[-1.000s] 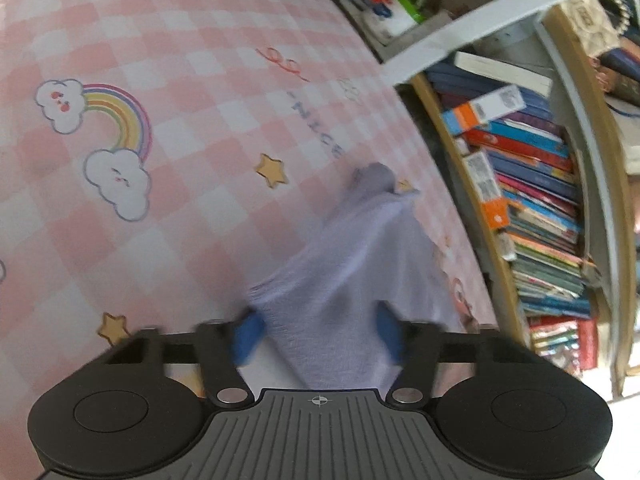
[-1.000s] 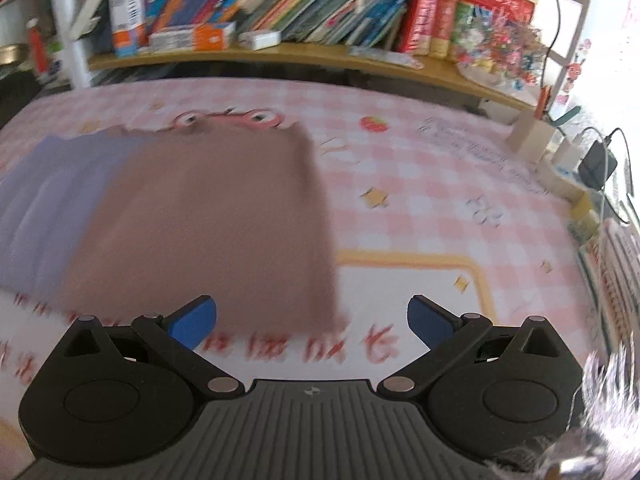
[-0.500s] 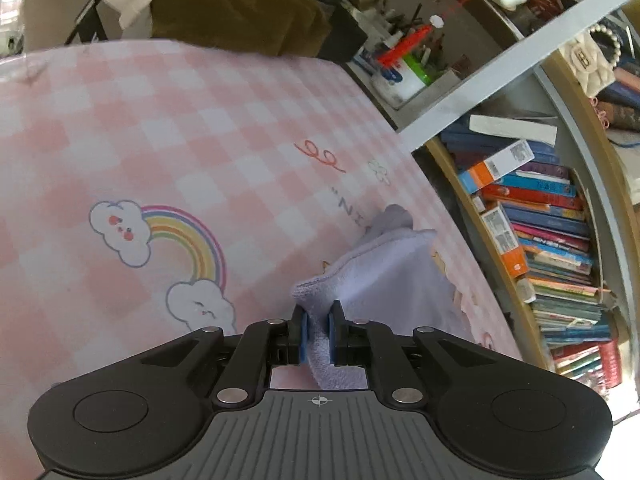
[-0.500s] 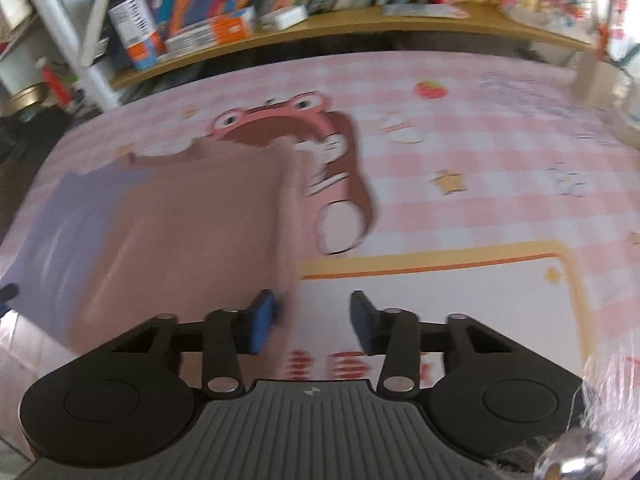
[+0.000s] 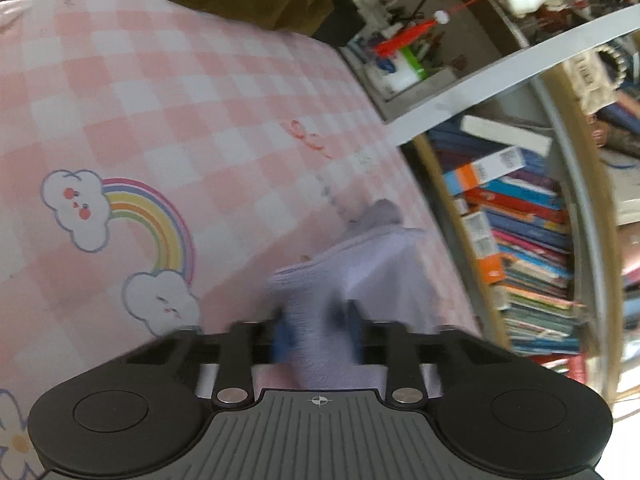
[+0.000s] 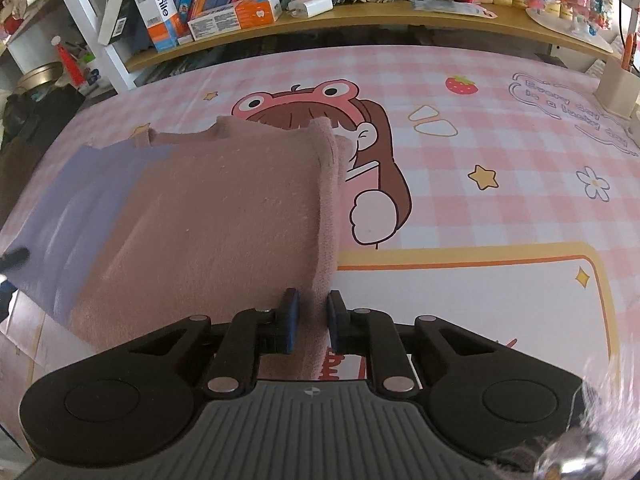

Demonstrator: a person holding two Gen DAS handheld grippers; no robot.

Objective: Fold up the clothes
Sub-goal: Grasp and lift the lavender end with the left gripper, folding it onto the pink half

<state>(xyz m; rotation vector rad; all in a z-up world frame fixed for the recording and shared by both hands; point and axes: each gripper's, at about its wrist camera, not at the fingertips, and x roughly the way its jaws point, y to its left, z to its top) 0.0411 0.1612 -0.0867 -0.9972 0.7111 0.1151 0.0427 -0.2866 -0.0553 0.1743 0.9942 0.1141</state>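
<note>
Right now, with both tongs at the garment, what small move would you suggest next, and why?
Probably lift both edges together and carry them across. The right tongs pinch the pink side of the soft pink-and-lavender garment; the left tongs straddle its lavender end, blurred, grip uncertain.

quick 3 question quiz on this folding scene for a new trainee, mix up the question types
1. True or false: the right gripper is shut on the edge of the pink garment.
2. Multiple choice: what cloth lies between the fingers of the left gripper? A) green B) lavender C) striped
3. Fill in: on the tablecloth, the printed rainbow arches between two ____.

Key:
1. True.
2. B, the lavender cloth; the view is blurred, so its grip cannot be judged.
3. Clouds.
</note>
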